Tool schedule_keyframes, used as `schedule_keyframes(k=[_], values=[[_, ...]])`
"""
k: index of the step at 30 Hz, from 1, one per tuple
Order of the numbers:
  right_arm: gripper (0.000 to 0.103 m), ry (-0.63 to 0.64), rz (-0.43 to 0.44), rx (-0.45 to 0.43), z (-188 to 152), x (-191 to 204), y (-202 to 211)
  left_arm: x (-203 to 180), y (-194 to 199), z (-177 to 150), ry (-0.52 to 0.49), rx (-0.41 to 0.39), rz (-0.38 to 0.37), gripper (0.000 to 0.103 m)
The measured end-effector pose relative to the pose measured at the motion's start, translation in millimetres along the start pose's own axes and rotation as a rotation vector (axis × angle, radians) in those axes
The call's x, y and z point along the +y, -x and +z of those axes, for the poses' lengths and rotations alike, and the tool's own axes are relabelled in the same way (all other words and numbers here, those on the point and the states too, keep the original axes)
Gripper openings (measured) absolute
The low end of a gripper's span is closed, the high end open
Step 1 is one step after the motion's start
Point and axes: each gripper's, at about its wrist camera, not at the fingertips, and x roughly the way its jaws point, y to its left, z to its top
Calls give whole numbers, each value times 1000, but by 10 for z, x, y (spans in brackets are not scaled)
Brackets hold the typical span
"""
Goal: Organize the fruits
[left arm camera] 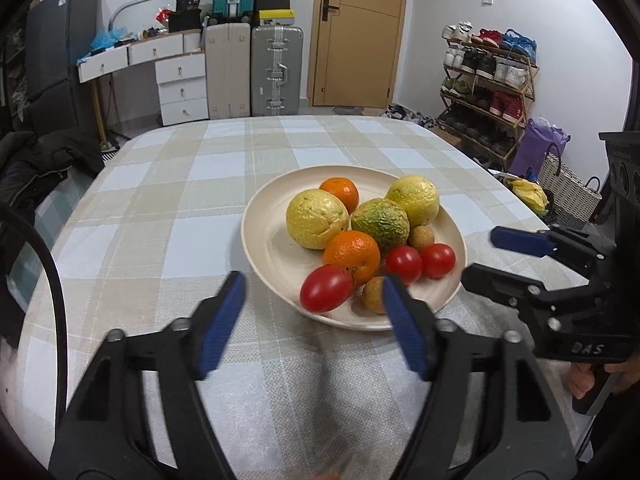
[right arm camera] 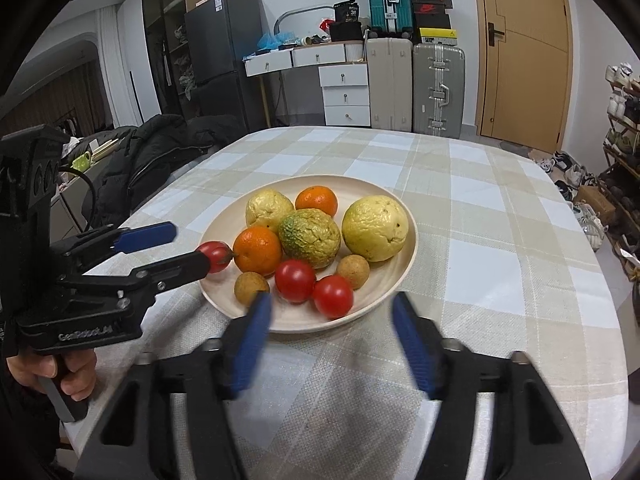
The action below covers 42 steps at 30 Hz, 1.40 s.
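Note:
A cream plate (left arm camera: 264,240) (right arm camera: 400,272) on the checked tablecloth holds three wrinkled yellow-green fruits (left arm camera: 316,218) (right arm camera: 376,227), two oranges (left arm camera: 352,256) (right arm camera: 258,250), three red tomatoes (left arm camera: 326,294) (right arm camera: 333,295) and two small brown fruits (left arm camera: 421,238) (right arm camera: 353,271). My left gripper (left arm camera: 314,298) (right arm camera: 188,246) is open and empty, just short of the plate's near edge, its right finger in front of a brown fruit. My right gripper (right arm camera: 332,316) (left arm camera: 480,256) is open and empty at the plate's near rim, to the right of the left one.
The round table (left arm camera: 160,200) stands in a room. A dark jacket (right arm camera: 160,152) lies on a seat to the left. A shoe rack (left arm camera: 488,80) and a woven basket (left arm camera: 568,192) stand to the right. Suitcases (left arm camera: 276,68) and white drawers (left arm camera: 182,88) stand behind.

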Motion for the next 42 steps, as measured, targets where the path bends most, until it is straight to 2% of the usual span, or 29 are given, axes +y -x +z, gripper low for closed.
schedule_keyframes(k=[4, 8, 16, 28, 42], values=[[101, -22, 2, -52, 19, -44, 97, -7, 118, -11, -17, -53, -5, 83], [103, -27, 8, -99, 33, -79, 181, -23, 239, -42, -20, -95, 12, 103], [103, -21, 33, -184, 14, -90, 349, -1, 431, -104, -13, -147, 12, 102], [103, -14, 71, -267, -86, -79, 441, -28, 667, -195, -26, -225, 9, 102], [103, -16, 62, -285, -89, -90, 461, -54, 735, -209, -37, -247, 13, 102]])
